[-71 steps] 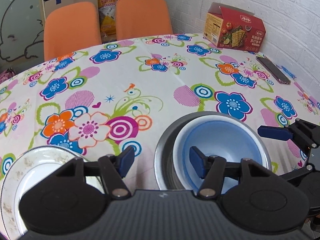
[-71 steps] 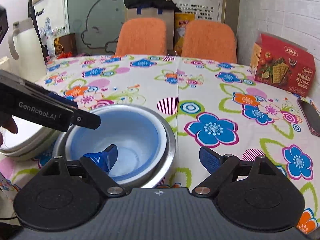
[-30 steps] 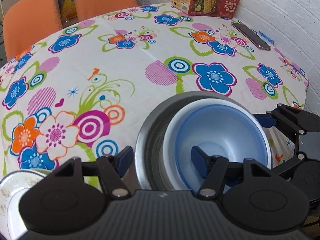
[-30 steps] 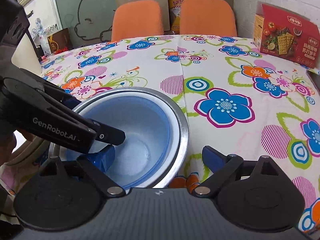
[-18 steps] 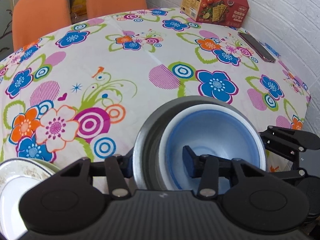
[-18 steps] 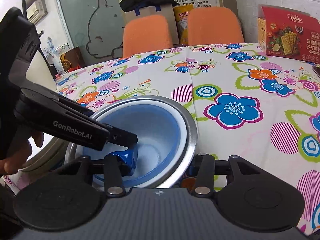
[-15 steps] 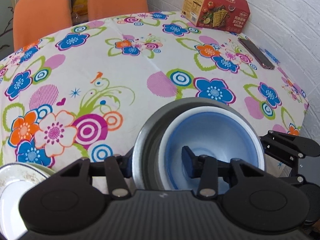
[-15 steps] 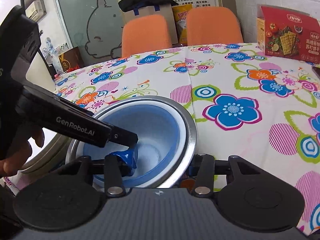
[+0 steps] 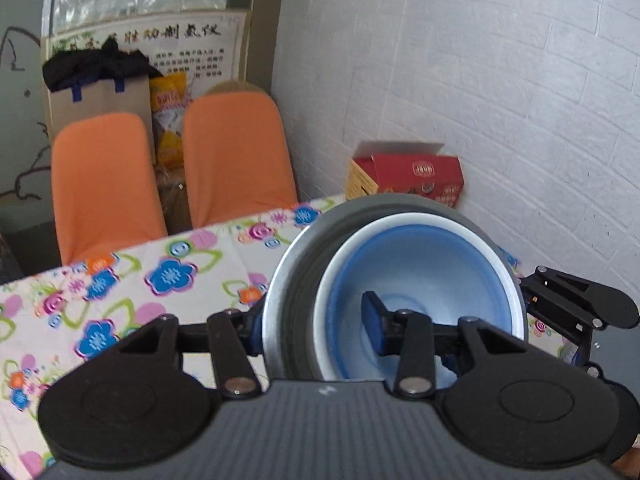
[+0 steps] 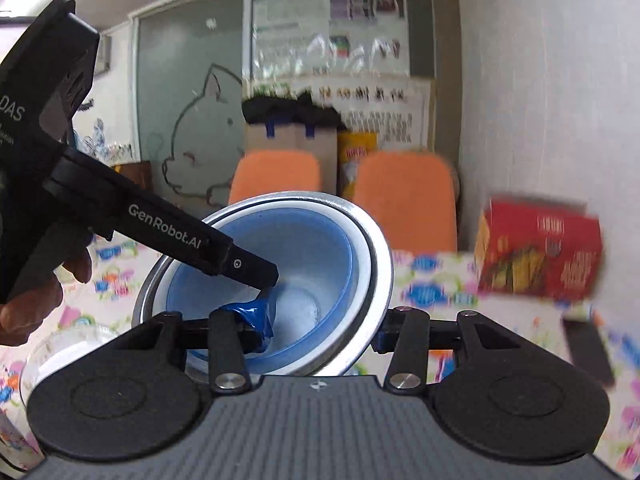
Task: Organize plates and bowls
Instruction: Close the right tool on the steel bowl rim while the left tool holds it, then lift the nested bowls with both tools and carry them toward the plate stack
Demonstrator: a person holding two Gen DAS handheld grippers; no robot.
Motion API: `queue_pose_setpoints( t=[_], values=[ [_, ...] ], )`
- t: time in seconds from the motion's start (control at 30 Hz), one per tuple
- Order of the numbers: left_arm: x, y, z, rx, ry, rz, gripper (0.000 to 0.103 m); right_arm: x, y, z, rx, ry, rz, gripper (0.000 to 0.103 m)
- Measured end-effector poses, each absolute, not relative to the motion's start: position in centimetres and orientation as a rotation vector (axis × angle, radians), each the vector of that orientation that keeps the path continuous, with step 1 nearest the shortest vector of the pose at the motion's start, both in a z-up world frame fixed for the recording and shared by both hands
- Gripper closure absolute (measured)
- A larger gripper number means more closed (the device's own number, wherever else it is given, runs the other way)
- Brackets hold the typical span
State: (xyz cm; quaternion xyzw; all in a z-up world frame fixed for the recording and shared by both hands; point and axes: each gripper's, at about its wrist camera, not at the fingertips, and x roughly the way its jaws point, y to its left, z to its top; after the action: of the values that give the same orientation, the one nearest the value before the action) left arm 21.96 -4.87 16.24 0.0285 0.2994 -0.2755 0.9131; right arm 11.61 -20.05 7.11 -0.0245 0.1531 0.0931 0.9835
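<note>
— How do we stand?

— Our left gripper [image 9: 314, 322] is closing on the near rim of the nested bowls [image 9: 400, 280], one finger inside, one outside. Our right gripper [image 10: 324, 334] clamps the opposite rim. The bowls hang tilted between both, above the floral table [image 9: 120, 280].

— Around us?

— Beyond the fingertips, two orange chairs [image 9: 236, 156]; a red box [image 9: 408, 178] to the right.

Brushed metal bowl [image 9: 288, 280], glossy, seemingly plastic blue bowl [image 9: 424, 264], printed tablecloth [image 9: 120, 280]
</note>
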Motion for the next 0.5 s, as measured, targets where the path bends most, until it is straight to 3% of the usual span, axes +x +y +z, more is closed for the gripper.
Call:
queue_pose_setpoints(
  t=[0.23,0.5],
  values=[
    [19.7,2.8,22.2,0.079,0.529,-0.34,0.059,13.6,-15.4,13.2,-0.108,0.157,0.36,0.072],
    [17.1,11.4,21.5,0.083,0.568,-0.101,0.058,16.0,-7.2,14.3,-0.072,0.161,0.614,0.072]
  ],
)
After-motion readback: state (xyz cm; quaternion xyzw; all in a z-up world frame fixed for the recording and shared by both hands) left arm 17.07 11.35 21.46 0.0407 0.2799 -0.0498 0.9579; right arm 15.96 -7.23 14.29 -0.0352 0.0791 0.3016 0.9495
